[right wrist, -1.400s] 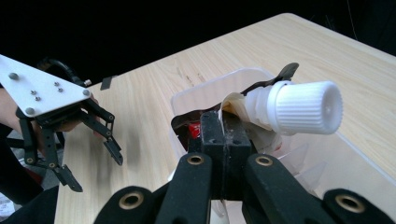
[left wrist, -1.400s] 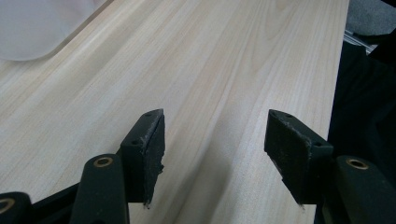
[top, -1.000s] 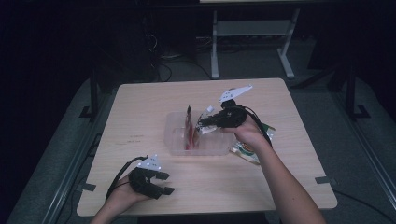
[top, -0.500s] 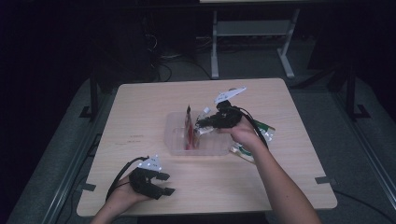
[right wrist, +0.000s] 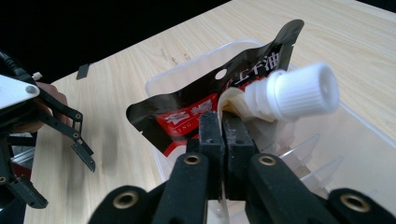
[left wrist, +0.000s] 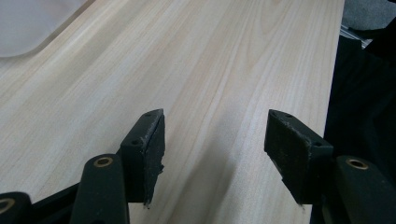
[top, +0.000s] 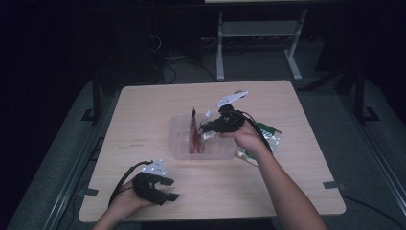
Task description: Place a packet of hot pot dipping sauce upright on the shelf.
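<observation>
1. The spouted pouch [right wrist: 261, 100] in your right gripper [right wrist: 223, 122] is the thing to watch: its white screw cap points up and to the right in the right gripper view, and the jaws are clenched on the pale film just below the spout.

2. A second earlier you held it higher, above the far right part of the clear plastic bin [top: 178, 146]. It now sits lower and a little further left, its bottom inside the bin's walls, so you are lowering it in.

3. The red and black sachet [right wrist: 187, 109] stands upright in the bin just behind the pouch, seemingly touching it. It has kept its place, leaning at the bin's middle, throughout the descent.

4. My judgement is that placement is nearly finished. What remains is to settle the pouch on the bin floor and let go without knocking the sachet over.

5. The green and white packets [top: 268, 136] lie on the table [top: 306, 100] just right of the bin, partly under your right forearm. They have not moved and look like the next things to go in.

6. Your left gripper [top: 165, 189] rests on the near left of the table, well apart from the bin. Its jaws are spread with bare wood between them, unchanged over the last second.
</observation>
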### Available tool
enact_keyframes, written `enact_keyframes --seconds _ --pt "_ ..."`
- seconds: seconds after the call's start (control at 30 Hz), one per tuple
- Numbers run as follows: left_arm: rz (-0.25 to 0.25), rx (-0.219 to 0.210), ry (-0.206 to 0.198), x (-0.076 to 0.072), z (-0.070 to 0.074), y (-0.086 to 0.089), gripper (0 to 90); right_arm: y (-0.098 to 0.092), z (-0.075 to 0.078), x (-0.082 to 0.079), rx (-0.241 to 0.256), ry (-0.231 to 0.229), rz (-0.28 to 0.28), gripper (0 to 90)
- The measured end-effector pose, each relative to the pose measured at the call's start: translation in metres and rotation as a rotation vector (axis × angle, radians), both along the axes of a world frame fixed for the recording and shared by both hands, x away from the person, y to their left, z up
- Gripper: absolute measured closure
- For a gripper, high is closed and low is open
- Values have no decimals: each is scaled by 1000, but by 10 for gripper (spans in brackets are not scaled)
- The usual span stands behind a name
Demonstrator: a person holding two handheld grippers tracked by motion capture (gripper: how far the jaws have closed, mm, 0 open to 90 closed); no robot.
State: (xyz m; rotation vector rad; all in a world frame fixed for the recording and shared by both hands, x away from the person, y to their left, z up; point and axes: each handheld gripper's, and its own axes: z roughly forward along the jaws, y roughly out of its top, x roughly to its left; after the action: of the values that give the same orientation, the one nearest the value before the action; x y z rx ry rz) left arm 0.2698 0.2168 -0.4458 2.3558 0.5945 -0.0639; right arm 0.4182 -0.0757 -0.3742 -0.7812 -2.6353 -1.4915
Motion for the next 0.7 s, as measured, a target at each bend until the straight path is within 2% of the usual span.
enact_keyframes --seconds 0.03,0.07,0.1,0.13,0.2,0.23,0.33,0.4,0.47,0.57,0.7 --pt "0 -1 0 0 0 0 379 0 1 0 10 4 -1 848" --pt "0 -1 0 0 0 0 379 -1 2 -1 19 -1 -2 766" --pt "0 -1 0 0 0 0 379 -1 2 -1 19 -1 -2 766" --pt "0 -1 1 0 0 0 379 -2 3 -2 21 -8 -3 722" --pt "0 -1 3 0 0 0 379 -3 4 -4 11 -9 -9 615" --pt "3 -1 6 0 0 0 379 -5 5 -6 2 -19 -28 544" --pt "11 -9 9 0 -1 0 379 -12 7 -11 5 -22 -51 444" --pt "6 0 7 0 -1 0 379 -17 9 -14 -6 -21 -64 389" --pt "14 -9 11 0 -1 0 379 -23 12 -19 -14 -36 -74 343" --pt "13 -4 10 0 0 0 379 -32 17 -28 2 -60 -78 306" --pt "10 2 7 1 0 0 379 -42 20 -42 -1 -86 -90 290"
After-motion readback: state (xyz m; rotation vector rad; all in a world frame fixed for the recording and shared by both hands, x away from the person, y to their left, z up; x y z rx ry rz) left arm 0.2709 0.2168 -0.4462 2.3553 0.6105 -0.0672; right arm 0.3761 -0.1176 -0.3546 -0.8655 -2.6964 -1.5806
